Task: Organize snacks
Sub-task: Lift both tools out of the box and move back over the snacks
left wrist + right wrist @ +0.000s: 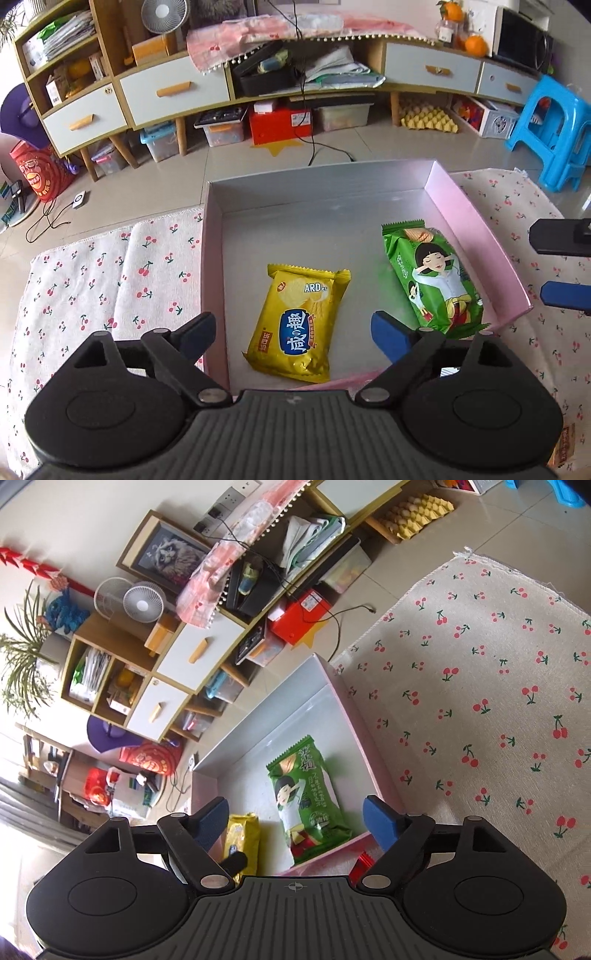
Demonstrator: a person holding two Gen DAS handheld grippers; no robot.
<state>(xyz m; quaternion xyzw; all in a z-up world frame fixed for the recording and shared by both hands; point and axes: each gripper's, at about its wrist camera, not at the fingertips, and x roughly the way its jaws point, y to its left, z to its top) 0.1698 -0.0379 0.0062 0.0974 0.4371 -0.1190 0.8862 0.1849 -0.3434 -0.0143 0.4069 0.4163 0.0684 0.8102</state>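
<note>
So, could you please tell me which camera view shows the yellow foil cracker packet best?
The left wrist view: the yellow foil cracker packet lies whole and unobstructed inside the pink cardboard box, label readable. In the right wrist view only a narrow strip of it shows, mostly hidden behind the hand-held gripper's finger.

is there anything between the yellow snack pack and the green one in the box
Nothing: in the left wrist view only bare grey box floor separates the yellow pack from the green pack, which lie apart.
</note>
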